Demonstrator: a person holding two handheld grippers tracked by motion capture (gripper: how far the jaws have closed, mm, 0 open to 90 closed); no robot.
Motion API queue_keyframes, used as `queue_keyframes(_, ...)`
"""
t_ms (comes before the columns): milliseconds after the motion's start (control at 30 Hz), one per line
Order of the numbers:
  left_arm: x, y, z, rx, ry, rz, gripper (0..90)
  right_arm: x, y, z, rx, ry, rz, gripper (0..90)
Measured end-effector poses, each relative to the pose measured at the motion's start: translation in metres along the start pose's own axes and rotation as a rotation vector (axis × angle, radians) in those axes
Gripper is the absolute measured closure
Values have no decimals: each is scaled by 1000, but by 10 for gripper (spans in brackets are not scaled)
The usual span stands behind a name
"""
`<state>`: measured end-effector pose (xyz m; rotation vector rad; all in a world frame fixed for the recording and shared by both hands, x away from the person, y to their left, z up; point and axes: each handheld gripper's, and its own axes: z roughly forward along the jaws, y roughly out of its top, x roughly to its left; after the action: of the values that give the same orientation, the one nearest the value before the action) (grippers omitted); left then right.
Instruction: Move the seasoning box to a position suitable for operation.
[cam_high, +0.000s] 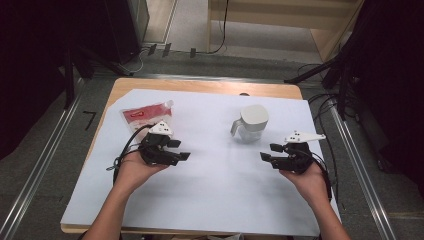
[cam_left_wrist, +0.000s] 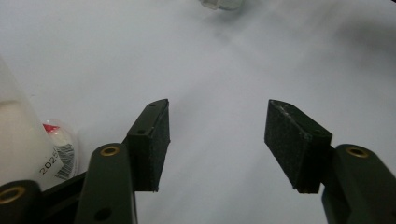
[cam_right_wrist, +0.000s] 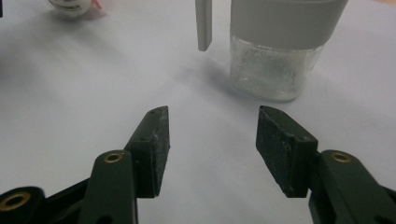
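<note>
A clear glass jar (cam_high: 251, 123) with a grey lid and a hanging grey handle stands upright right of centre on the white sheet; in the right gripper view the jar (cam_right_wrist: 275, 65) rises just beyond my jaws. A red and white pouch (cam_high: 145, 114) with a spout lies flat at the back left, and the pouch (cam_left_wrist: 28, 140) edges into the left gripper view. My left gripper (cam_high: 179, 150) hovers in front of the pouch, open and holding nothing. My right gripper (cam_high: 270, 152) sits in front and to the right of the jar, open with nothing between its jaws.
A white sheet (cam_high: 215, 195) covers most of the wooden table (cam_high: 200, 86). Metal rails (cam_high: 357, 165) run along both sides of the table, and cables (cam_high: 325, 100) lie on the floor at the right. Dark stands flank the back corners.
</note>
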<state>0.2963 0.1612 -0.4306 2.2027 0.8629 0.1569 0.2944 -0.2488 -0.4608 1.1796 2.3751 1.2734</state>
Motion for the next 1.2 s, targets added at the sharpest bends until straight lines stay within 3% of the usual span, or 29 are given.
queue_keyframes(33,0,0,0,0,0,0,422,0,0,0,0,0,0,464)
queue_keyframes(133,-1,1,-1,17,8,8,414,-1,1,1,23,24,74,507)
queue_keyframes(600,-2,2,-1,15,-6,18,381,2,0,1,-7,-37,0,484)
queue_keyframes(700,-1,4,-2,39,-21,3,404,1,-1,2,-7,-36,7,480)
queue_keyframes(767,-3,5,-2,25,-15,5,403,0,-1,3,-4,-39,28,480)
queue_keyframes(1033,0,5,-7,2,-36,0,382,0,0,2,-20,-64,14,425)
queue_keyframes(1200,0,4,-9,-3,-27,2,379,-2,1,4,-31,-94,32,362)
